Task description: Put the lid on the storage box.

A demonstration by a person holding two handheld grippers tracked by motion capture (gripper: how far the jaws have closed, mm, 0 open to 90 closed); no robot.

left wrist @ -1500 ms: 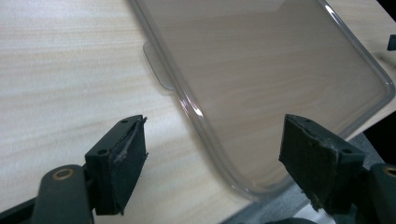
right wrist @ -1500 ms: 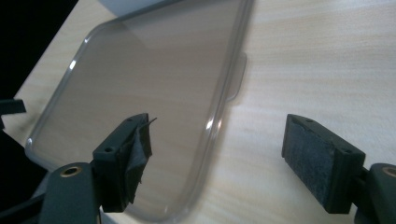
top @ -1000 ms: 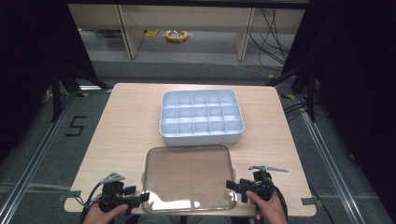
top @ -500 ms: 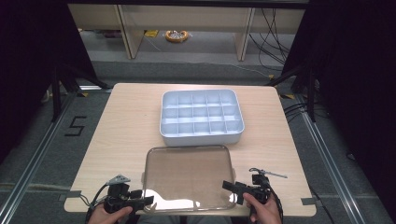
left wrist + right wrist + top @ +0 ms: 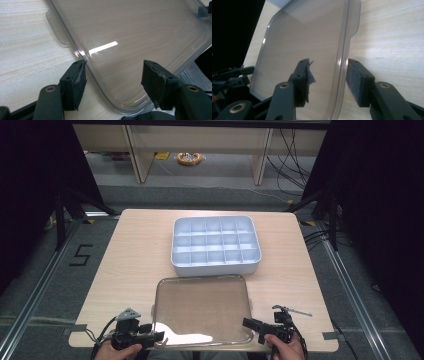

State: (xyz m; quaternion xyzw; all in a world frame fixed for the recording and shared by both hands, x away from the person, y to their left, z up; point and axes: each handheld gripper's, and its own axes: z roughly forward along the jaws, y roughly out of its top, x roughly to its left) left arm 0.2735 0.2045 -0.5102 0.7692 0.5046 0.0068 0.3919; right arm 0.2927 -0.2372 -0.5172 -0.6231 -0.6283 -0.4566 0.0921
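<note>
The clear lid [image 5: 202, 309] lay flat on the counter [image 5: 130, 260], at its near edge, just in front of the white compartment tray [image 5: 215, 245] and apart from it.

At the lid's near left corner sat the left tongs [image 5: 155, 336], held low by the person's left hand [image 5: 117, 351]. In the left gripper view those tongs [image 5: 112, 75] stood apart with the lid's [image 5: 130, 37] rounded corner between them: one pad lay against the outer rim, the other hung clear above the plastic, so nothing was pinched. Their jaws had just been easing inward a little.

At the lid's near right corner sat the right tongs [image 5: 248, 322], in the person's right hand [image 5: 286, 351]. In the right gripper view those tongs [image 5: 328, 75] straddled the lid's [image 5: 307, 45] side rim, one pad over the clear panel, the other outside on the bare wood. Their jaws had just been closing sharply round that rim, though a narrow gap remained beside each pad, so no firm clamp showed.
</note>
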